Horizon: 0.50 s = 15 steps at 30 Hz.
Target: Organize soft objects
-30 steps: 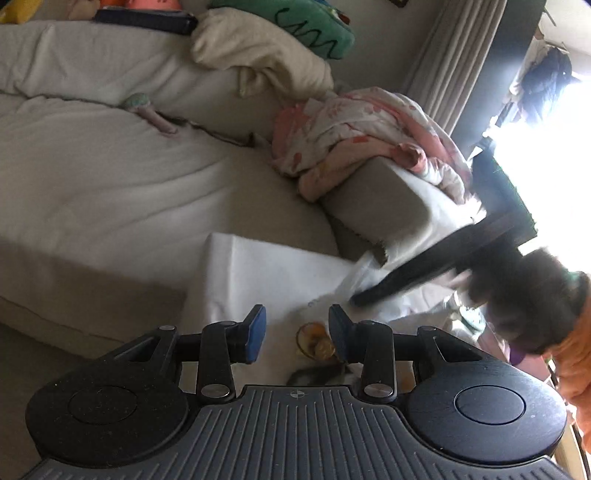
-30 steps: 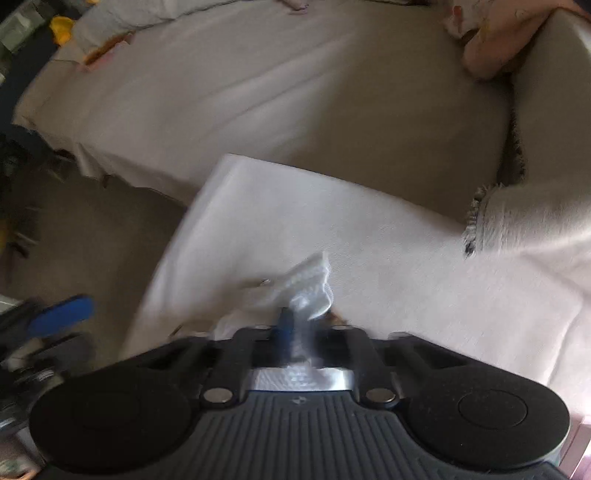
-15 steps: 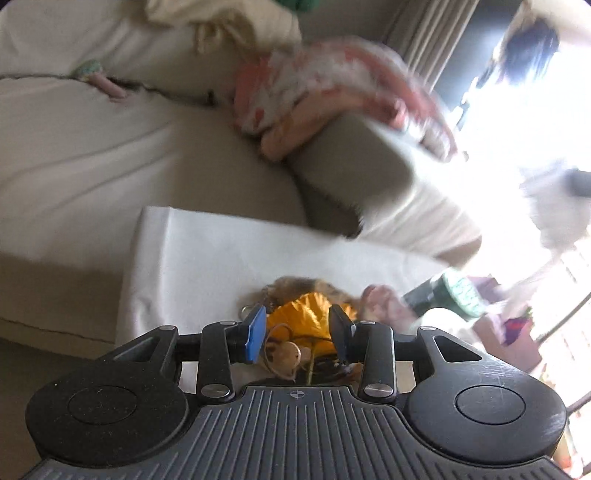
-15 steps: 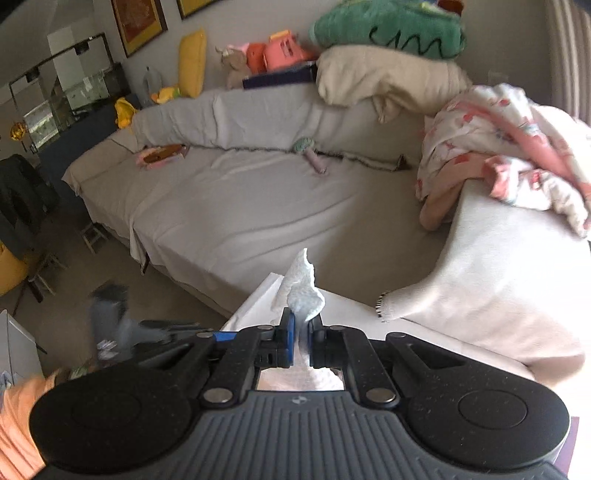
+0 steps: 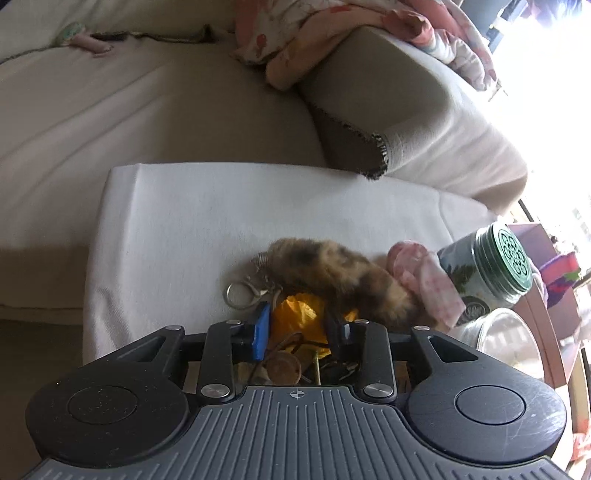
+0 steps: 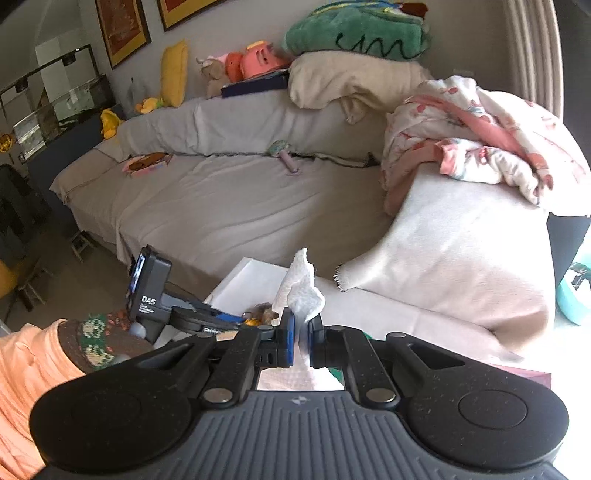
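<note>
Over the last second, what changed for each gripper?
The right gripper lifted its white tissue up off the white cloth. The left gripper dropped toward the yellow item beside the furry keychain, staying open. The tissue stayed clamped.

We see a long beige sofa (image 6: pixel 229 199) under framed pictures (image 6: pixel 123 31) on a pale wall. Glaring daylight, perhaps from a window (image 5: pixel 546 74), washes out the right side.

Fluffy fur tail (image 5: pixel 343 275), shiny metal keyring (image 5: pixel 238 295), glossy glass jar (image 5: pixel 487 271)
</note>
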Motion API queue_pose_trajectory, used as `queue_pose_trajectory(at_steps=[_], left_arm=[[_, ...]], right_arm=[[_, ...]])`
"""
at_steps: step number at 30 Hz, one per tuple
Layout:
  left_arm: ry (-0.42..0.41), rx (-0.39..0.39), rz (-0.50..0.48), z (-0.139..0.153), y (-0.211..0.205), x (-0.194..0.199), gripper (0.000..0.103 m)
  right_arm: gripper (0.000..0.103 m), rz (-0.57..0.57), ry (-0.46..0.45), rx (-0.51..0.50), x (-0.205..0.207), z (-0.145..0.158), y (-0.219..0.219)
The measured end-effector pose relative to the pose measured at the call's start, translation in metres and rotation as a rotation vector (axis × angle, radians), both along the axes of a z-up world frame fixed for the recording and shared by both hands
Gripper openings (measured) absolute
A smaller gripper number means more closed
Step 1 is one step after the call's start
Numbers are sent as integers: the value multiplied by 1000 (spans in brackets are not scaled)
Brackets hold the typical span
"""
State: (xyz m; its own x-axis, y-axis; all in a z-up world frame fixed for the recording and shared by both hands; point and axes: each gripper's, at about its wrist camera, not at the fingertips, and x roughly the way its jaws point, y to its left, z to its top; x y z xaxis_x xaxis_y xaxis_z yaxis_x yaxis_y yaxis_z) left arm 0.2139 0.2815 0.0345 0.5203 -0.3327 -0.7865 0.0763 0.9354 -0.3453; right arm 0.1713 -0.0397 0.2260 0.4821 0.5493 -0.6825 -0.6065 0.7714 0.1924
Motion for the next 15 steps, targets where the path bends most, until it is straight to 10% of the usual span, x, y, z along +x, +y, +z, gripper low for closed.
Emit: queue_pose_trajectory(at_steps=[15], left_arm=[[-289, -177, 68, 71, 40, -94, 15]], right_arm=[[7, 15, -22, 65, -10, 13, -2]])
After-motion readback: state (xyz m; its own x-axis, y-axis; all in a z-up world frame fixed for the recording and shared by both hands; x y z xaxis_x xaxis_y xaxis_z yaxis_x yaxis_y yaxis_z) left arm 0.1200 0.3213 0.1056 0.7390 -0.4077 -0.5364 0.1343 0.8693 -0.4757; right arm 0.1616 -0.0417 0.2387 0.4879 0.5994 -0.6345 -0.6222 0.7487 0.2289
